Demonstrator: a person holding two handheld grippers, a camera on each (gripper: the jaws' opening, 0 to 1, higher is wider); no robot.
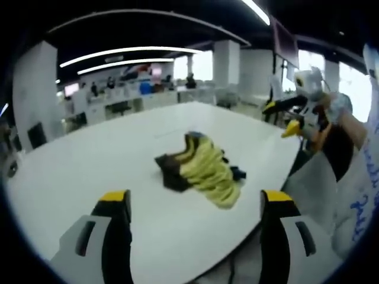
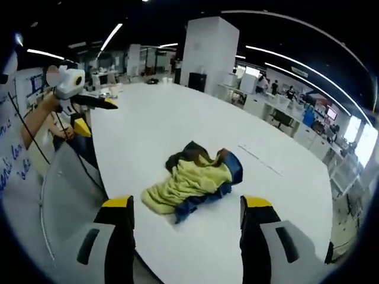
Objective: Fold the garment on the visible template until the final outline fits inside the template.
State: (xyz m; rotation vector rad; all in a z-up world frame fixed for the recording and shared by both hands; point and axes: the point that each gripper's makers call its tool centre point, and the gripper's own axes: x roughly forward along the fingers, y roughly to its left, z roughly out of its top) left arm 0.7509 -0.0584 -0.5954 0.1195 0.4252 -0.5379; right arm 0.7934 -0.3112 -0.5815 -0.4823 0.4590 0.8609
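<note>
Open-plan office hall, dark ceiling with long strip lights, white pillars, rows of desks and a few people far off.

White table takes up most of the foreground in both views; surface plain and bare around the garment. A thin pale strip lies on the tabletop beyond the garment in the right gripper view; too small to tell what it is. No template outline can be made out on the table.

Garment sits crumpled in a heap near the table's near edge, unfolded. Yellow-green fabric on top, dark blue and brown parts showing at the edges. In the right gripper view the same heap lies just ahead of the jaws, yellow side toward the camera, blue collar area at the far right.

Left gripper: jaws spread wide, nothing between them, held above the table short of the garment. It also shows at the left of the right gripper view, raised off the table edge.

Right gripper: jaws spread wide, empty, above the table edge just short of the heap. Seen at the right of the left gripper view, held up in a person's hand.
</note>
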